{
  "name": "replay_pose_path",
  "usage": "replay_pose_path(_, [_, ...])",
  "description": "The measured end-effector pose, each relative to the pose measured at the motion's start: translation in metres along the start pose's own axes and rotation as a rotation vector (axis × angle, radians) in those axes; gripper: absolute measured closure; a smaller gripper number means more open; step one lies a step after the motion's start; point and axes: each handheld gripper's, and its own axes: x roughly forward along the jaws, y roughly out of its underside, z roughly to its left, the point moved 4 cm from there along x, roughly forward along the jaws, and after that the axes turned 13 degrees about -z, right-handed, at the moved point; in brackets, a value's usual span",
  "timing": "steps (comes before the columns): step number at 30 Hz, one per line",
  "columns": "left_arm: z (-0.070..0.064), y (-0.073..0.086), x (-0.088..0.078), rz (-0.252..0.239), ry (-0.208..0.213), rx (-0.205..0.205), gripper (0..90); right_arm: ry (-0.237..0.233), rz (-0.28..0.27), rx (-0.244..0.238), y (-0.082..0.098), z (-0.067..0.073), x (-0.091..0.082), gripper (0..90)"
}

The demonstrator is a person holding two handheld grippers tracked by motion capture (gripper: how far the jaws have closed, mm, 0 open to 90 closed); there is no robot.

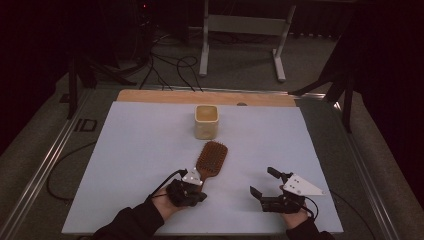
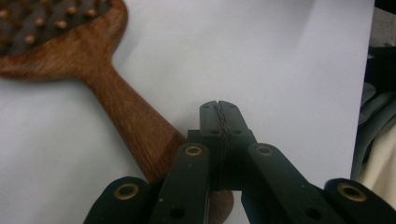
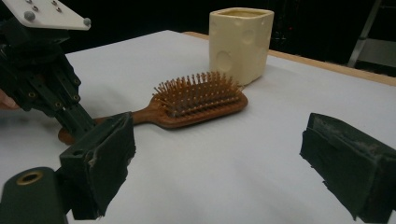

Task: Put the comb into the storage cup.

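L hand-held gripper sits pinched shut, empty, beside the hairbrush handle mid-worktop – open it first, straddle handle squarely; R hand-held gripper wide open, holding nothing.

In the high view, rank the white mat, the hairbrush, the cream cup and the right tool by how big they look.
1. White mat, by far the largest.
2. Hairbrush and right tool: these look about alike, and the tool sits nearer the camera, so I won't rank them.
3. Cream cup, smallest, though it stands farthest away.
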Motion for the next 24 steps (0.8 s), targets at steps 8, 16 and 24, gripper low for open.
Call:
replay_pose_path(8, [0.014, 0.010, -0.016, 0.026, -0.044, -0.010, 90.0, -0.001, -0.002, 0.001, 0.000, 0.000, 0.000, 9.5])
replay_pose_path(16, [0.025, 0.013, -0.027, 0.030, -0.081, -0.014, 90.0, -0.004, 0.002, 0.003, 0.000, 0.001, 0.000, 9.5])
replay_pose_path(24, [0.028, 0.011, -0.037, 0.034, -0.100, -0.012, 90.0, -0.006, 0.000, 0.004, -0.001, 0.001, 0.000, 9.5])
